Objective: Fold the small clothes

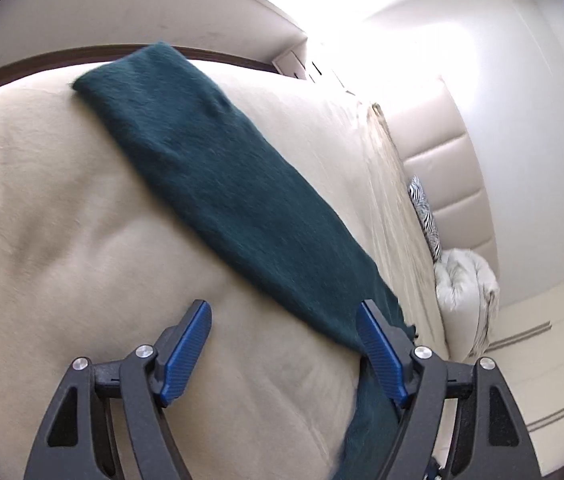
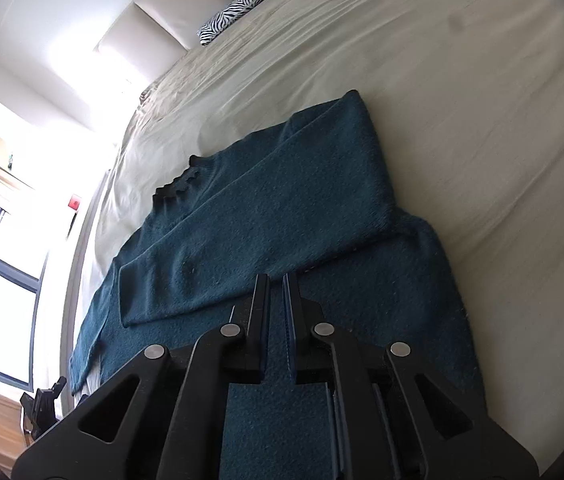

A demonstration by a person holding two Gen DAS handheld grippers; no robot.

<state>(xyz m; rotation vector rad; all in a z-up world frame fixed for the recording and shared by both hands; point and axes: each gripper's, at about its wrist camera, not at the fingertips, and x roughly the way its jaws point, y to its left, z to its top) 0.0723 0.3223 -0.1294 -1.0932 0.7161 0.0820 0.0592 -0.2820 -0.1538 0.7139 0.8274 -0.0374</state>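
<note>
The teal sweater lies flat on the cream bed, its body filling the lower middle of the right wrist view and its scalloped collar pointing to the left of the frame. One sleeve is already folded across the body, running from upper right down to lower left.

In the left wrist view the other sleeve stretches as a long band from the upper left corner down to the lower right, and that long axis is what the next fold turns on, I judge. The left gripper stands spread wide, nothing between its blue pads, with the sleeve passing under its right-hand finger; it is the nearer one.

The right gripper hovers over the sweater's body, jaws nearly together with a slim gap, pinching nothing. A zebra pillow sits far off by the headboard.
</note>
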